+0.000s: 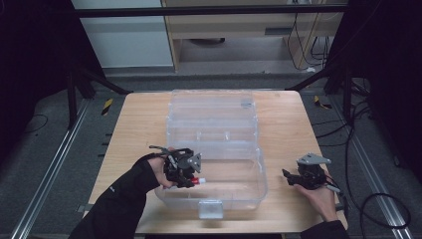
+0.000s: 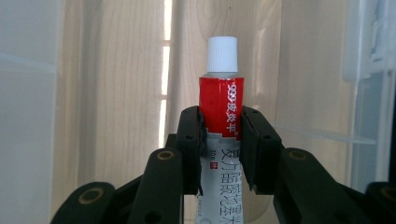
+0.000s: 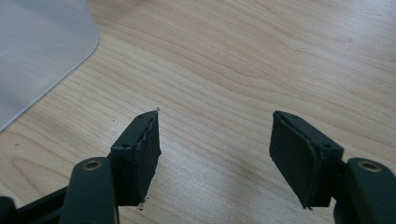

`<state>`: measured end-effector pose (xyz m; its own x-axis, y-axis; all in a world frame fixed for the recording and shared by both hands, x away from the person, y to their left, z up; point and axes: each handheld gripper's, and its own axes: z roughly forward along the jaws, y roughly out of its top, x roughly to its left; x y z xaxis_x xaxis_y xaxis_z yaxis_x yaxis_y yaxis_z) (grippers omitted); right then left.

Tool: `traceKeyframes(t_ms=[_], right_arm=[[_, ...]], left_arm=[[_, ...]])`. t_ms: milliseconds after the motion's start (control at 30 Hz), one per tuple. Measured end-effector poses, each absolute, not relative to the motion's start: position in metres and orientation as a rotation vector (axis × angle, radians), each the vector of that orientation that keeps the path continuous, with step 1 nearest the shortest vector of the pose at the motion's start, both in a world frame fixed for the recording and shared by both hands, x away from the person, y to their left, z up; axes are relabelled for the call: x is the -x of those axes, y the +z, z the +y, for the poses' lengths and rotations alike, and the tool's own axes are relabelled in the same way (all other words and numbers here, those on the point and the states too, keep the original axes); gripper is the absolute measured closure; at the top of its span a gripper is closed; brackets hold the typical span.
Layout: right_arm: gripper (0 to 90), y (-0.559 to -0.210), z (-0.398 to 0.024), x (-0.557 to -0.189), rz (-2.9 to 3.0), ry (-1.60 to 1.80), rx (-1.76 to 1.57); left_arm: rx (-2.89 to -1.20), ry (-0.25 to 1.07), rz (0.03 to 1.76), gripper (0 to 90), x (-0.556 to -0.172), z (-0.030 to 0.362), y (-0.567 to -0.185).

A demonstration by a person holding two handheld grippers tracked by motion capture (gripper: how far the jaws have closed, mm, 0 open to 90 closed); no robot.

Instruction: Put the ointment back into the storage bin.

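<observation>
A red and white tube (image 2: pixel 219 107) with a white cap sits between the pads of my left gripper (image 2: pixel 220 114), which is shut on it. From above, that left gripper (image 1: pixel 185 172) hangs over the front left part of a clear plastic box (image 1: pixel 259 164), and the tube (image 1: pixel 199 181) points right into the box. My right gripper (image 1: pixel 289 178) rests low over the wooden table to the right of the box. Its jaws (image 3: pixel 215 122) stand apart with nothing between them, only bare wood beneath.
The box's clear lid (image 1: pixel 211 107) lies open toward the far side, and a latch (image 1: pixel 210 209) sits on its front wall. A rounded box corner (image 3: pixel 37 56) lies at the upper left of the right gripper view. Bare tabletop (image 1: pixel 286 124) flanks the box.
</observation>
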<state>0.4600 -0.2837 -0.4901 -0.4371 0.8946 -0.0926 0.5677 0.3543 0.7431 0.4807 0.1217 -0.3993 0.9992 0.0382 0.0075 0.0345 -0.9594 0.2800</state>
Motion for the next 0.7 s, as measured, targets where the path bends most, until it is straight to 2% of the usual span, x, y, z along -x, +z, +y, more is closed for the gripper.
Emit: traceKeyframes(t_ms=[700], right_arm=[[32.9, -0.491, -0.282, -0.460, 2.145, 0.872, -1.261]], left_arm=[[-2.917, -0.045, 0.041, 70.4, -0.484, 0.114, -0.425]])
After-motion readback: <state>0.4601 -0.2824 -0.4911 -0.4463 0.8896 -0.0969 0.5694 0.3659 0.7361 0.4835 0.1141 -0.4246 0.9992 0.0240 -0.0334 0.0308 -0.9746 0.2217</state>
